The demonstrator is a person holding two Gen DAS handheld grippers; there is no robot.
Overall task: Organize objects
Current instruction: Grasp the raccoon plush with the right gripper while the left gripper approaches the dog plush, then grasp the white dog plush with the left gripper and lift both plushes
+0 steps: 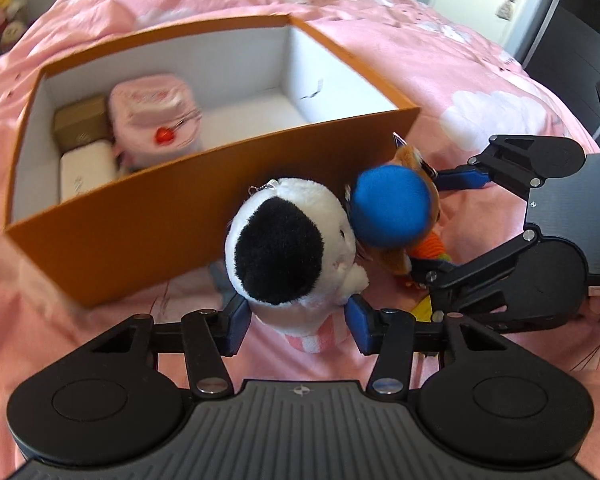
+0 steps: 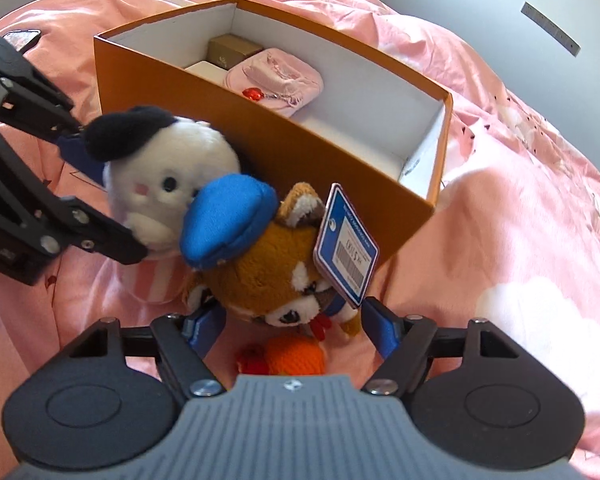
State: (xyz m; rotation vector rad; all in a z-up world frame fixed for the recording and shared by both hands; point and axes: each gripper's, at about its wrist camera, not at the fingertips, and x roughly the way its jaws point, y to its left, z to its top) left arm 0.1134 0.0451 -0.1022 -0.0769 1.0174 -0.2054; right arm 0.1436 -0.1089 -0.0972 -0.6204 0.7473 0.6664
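On a bed covered by a pink quilt [image 1: 439, 80] stands an open orange box [image 1: 148, 216] with white inner walls. At its left end in the left wrist view lie a pink pouch [image 1: 156, 120] with a red heart charm, a brown carton [image 1: 80, 120] and a white carton [image 1: 86, 172]; the rest of the box floor is bare.

Just in front of the box's near wall sit two plush toys, touching each other. The white plush [image 1: 284, 248], with a black patch on its head and a pink striped base, sits between the blue pads of the left gripper [image 1: 298, 314], which press against its lower sides.

To its right lies the brown plush [image 2: 268, 268], wearing a blue cap [image 2: 228, 236] and carrying a blue price tag [image 2: 345, 248]. The right gripper [image 2: 292, 326] straddles its head with jaws apart; a clear gap shows at the right pad, while at the left pad contact cannot be told. An orange knitted item [image 2: 296, 354] lies on the quilt just below this toy.
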